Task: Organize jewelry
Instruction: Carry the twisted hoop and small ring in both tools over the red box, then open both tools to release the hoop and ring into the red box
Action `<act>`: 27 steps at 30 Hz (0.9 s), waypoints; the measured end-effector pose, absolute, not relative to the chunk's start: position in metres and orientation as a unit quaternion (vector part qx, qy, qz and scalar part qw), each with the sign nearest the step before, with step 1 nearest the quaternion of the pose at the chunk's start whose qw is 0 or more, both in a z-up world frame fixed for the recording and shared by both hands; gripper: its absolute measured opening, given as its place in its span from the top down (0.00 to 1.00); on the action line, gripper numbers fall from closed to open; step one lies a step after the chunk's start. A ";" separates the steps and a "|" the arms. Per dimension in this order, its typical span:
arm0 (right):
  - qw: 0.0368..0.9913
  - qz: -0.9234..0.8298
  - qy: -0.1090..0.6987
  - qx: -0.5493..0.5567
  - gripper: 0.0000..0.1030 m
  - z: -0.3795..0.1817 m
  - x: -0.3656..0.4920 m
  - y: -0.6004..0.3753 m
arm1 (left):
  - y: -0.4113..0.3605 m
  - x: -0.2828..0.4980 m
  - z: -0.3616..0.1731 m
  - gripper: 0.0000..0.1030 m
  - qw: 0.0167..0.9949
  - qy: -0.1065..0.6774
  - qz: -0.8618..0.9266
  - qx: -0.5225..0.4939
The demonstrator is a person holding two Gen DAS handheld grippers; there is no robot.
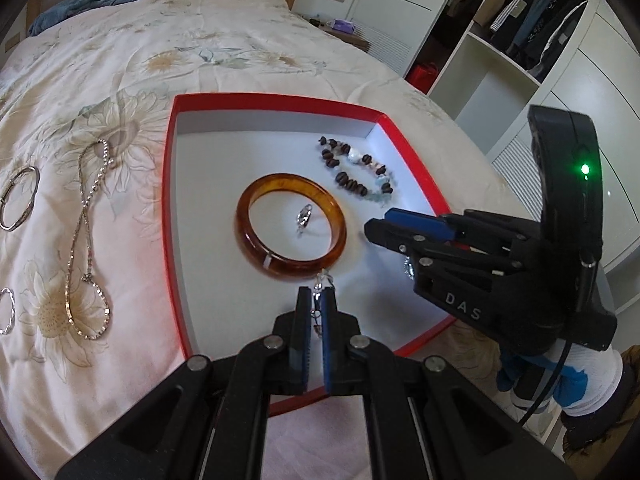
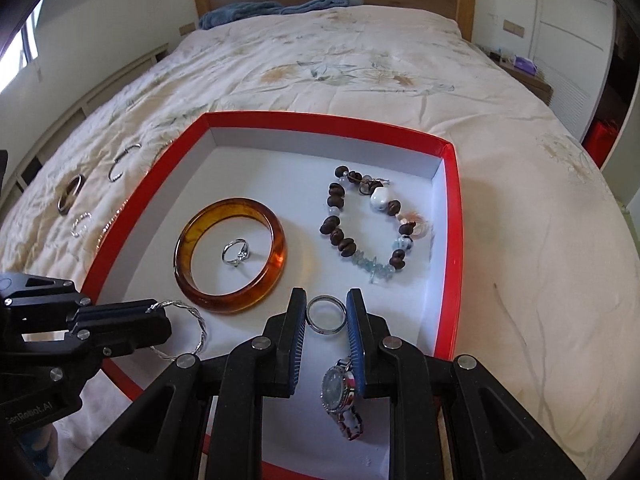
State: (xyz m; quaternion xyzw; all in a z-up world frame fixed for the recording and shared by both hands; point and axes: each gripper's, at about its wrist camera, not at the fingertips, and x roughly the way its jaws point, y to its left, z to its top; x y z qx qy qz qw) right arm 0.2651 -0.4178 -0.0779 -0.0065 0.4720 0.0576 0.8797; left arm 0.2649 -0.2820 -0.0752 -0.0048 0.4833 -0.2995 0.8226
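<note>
1. holding both pieces low over the red box (image 2: 450, 216), the two tools are in the placing step: what each one carries looks due to go down on the white floor inside.
2. the left gripper (image 1: 316, 300) has its jaws pressed nearly together on a thin twisted silver bangle (image 2: 198, 326); in the right wrist view the wire loop curls out from its tips, hanging just over the box's near left corner.
3. the right gripper (image 2: 326, 316) is partly spread, its pads clamped on either side of a plain silver ring (image 2: 326, 314), which stands across the gap above the box floor.
4. for a clean release, i would lower each piece until it nearly rests on the floor, then ease the jaws apart. a ring let go from height would probably roll, and the wire bangle may spring.
5. already in the box: an amber bangle (image 2: 230, 256) with a small stone ring (image 2: 236, 253) lying inside its circle, a beaded bracelet (image 2: 366, 226) towards the far right, and a wristwatch (image 2: 340, 392) just beneath the right tool.
6. open floor is mostly at the far left corner and the strip between amber bangle and beads; the near edge is crowded by both tools and the watch.
7. the box walls are low but raised, so each tool should lift clear before it swings out towards the bedspread (image 2: 520, 184).
8. left to fetch on the bedspread beside the left wall: a silver chain necklace (image 1: 86, 240) and several loose rings (image 2: 70, 194).
</note>
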 end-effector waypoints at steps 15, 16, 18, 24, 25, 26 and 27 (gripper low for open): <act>0.865 0.050 0.496 -0.051 0.73 -0.079 0.261 -0.417 | -0.284 0.262 -0.077 0.93 0.817 0.494 -0.298 -0.003; 0.866 0.050 0.495 -0.049 0.73 -0.077 0.259 -0.418 | -0.283 0.261 -0.075 0.93 0.817 0.493 -0.299 -0.004; 0.869 0.049 0.490 -0.044 0.73 -0.071 0.255 -0.419 | -0.282 0.259 -0.070 0.89 0.819 0.489 -0.299 -0.004; 0.884 0.040 0.465 -0.021 0.69 -0.039 0.239 -0.421 | -0.275 0.247 -0.042 0.88 0.836 0.459 -0.302 -0.012; 0.887 0.036 0.460 -0.017 0.68 -0.031 0.234 -0.421 | -0.273 0.242 -0.035 0.88 0.838 0.452 -0.305 -0.014; 0.888 0.034 0.458 -0.014 0.68 -0.026 0.230 -0.420 | -0.271 0.238 -0.029 0.88 0.841 0.446 -0.306 -0.015; 0.890 0.033 0.454 -0.012 0.68 -0.021 0.225 -0.419 | -0.268 0.232 -0.021 0.88 0.844 0.440 -0.307 -0.011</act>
